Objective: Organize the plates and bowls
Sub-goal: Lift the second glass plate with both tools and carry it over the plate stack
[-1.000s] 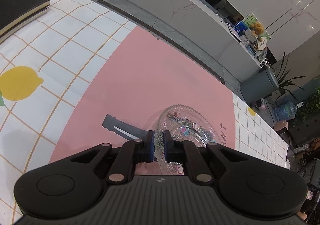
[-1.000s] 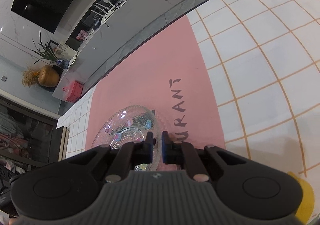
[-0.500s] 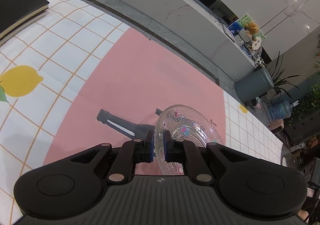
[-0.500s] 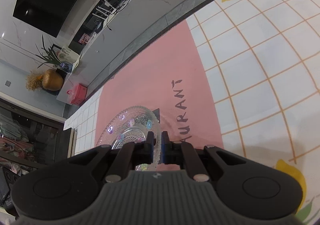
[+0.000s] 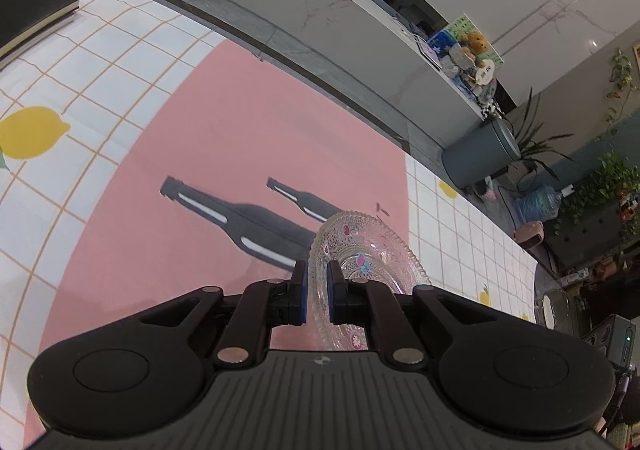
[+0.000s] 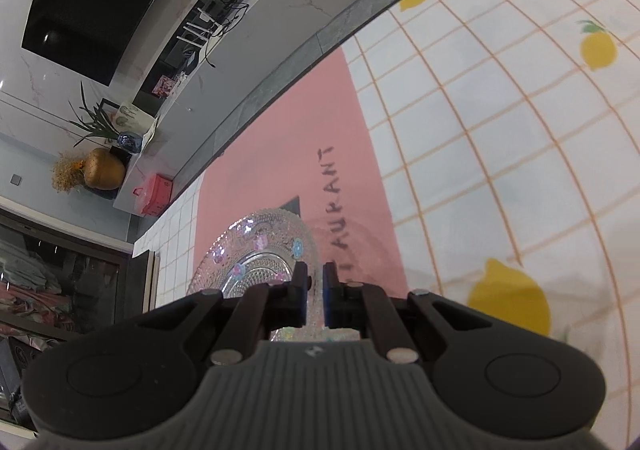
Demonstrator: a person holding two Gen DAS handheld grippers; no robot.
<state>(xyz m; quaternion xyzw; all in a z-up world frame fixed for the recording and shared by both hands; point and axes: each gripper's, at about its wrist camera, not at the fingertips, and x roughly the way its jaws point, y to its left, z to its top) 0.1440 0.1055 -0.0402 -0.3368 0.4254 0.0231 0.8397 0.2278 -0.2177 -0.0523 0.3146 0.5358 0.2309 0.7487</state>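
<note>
Glass, clear and pressed with a beaded pattern and small coloured flower marks: that is the plate (image 5: 362, 250) I see in the left wrist view. My left tool (image 5: 317, 292) is closed on its near rim, the blue pads (image 5: 304, 290) pressing either side of the edge. I note the plate tilted, over the pink placemat (image 5: 224, 146), which carries two printed dark bottle shapes (image 5: 240, 216). The mat lies on a worktop (image 5: 100, 50) covered in a white cloth with an orange grid and yellow lemons. A black notebook (image 5: 28, 10) lies at the far left of that cloth.

From the right wrist view, I see the same plate (image 6: 260, 250) reaching left of my right tool (image 6: 315, 292), which is likewise clamped on the rim, with glass visible between the pads. Printed lettering (image 6: 336, 206) on the mat runs just right of the plate. I cannot tell from either view whether the plate touches the mat.
</note>
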